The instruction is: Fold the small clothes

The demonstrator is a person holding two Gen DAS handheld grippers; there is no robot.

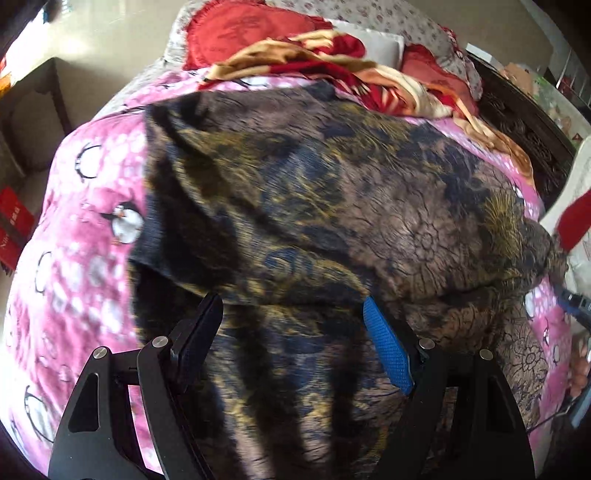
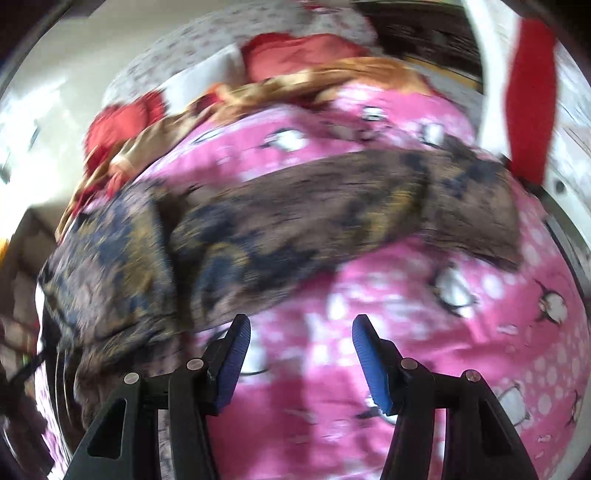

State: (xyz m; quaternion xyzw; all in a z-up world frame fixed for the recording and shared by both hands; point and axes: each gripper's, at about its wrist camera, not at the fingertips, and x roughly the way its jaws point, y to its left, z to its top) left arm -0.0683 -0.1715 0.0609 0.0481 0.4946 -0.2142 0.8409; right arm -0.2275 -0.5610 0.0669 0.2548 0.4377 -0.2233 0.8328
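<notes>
Your left gripper (image 1: pixel 291 314) jaws are spread over the brown flowered cloth (image 1: pixel 332 192). Your right gripper (image 2: pixel 301 332) jaws are spread over bare pink penguin blanket (image 2: pixel 461 332).

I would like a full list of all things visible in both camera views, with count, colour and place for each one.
Patterned garment: one, brown with dark blue and yellow, spread on the pink blanket.
Pink blanket: one, pink with penguin print, covering the bed under the garment.
Floral blanket: one, red, tan and cream, bunched at the far end of the bed.
Red pillow: one, red, beyond the floral blanket.
Grey sheet: one, pale with small flowers, at the head of the bed.
Left gripper: one, black with blue pads, open over the garment.
Right gripper: one, black with blue pads, open over the pink blanket.
</notes>
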